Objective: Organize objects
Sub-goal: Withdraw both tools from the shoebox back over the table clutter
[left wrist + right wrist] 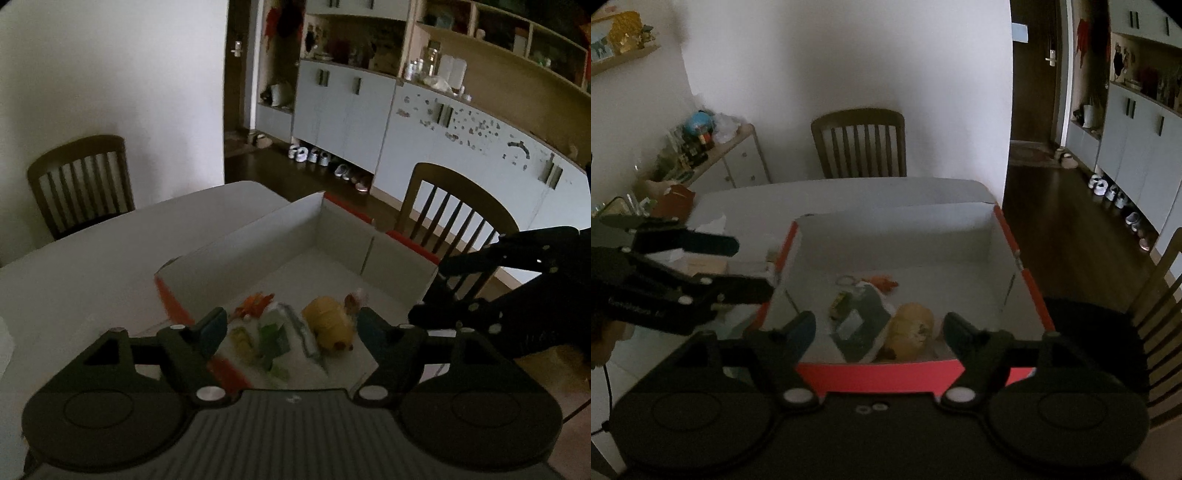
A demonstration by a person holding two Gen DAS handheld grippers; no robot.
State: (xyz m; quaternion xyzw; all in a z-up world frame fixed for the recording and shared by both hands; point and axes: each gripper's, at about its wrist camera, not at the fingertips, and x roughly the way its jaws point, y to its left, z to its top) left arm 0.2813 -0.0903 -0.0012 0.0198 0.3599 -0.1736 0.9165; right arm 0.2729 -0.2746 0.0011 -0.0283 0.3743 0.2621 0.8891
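Observation:
An open cardboard box, red outside and white inside, sits on the white table. In it lie a yellow plush toy, a green packet, an orange toy, a small yellow item and a key ring. My left gripper hovers open over the box's left edge with nothing between its fingers. At the near edge, above the toys, my right gripper is also open and holds nothing.
Wooden chairs stand at the table's far side and right side. A small pale box lies on the table left of the cardboard box. Cabinets with shoes below line the far wall.

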